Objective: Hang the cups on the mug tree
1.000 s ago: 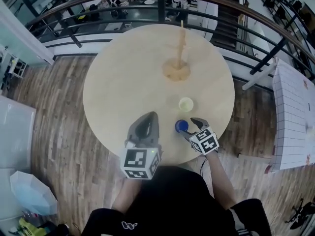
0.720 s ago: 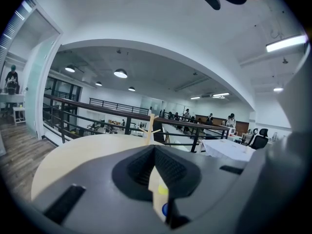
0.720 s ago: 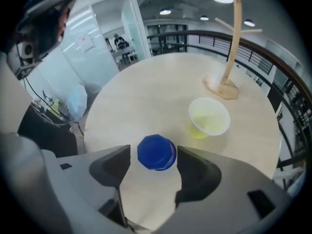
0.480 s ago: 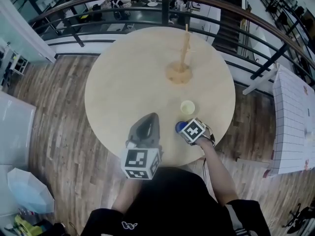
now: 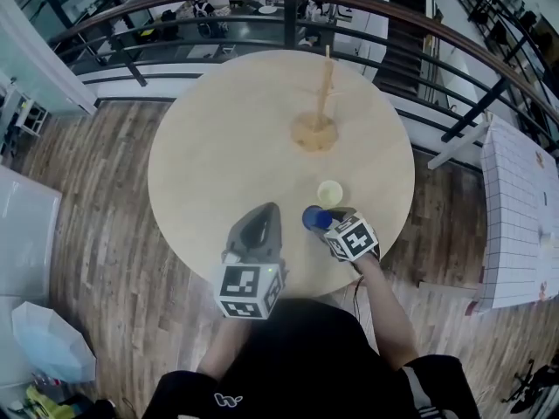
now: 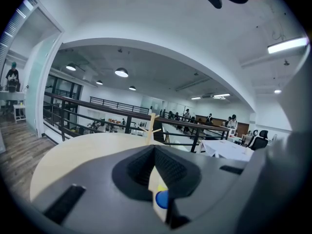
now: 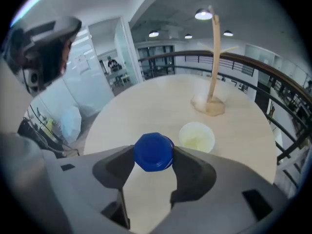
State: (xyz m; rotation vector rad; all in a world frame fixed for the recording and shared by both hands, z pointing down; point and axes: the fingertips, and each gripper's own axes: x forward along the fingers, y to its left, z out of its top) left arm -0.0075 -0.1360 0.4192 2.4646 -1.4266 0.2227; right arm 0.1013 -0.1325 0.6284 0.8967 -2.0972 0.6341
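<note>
Grip on blue cup (image 5: 315, 218)

Right hand-held gripper (image 7: 153, 156), jaws just closing, clamps blue cup at desk (image 5: 218, 147) near edge, just beside yellow cup (image 5: 329, 191). Mug tree (image 5: 320, 103) well apart. Left hand-held gripper (image 6: 155, 150) jaws together, empty.

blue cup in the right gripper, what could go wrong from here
The right gripper has just closed its jaws on the blue cup, pinching it only at their tips, so it may slip or twist. The yellow cup stands close, towards the mug tree, and could get knocked.
</note>
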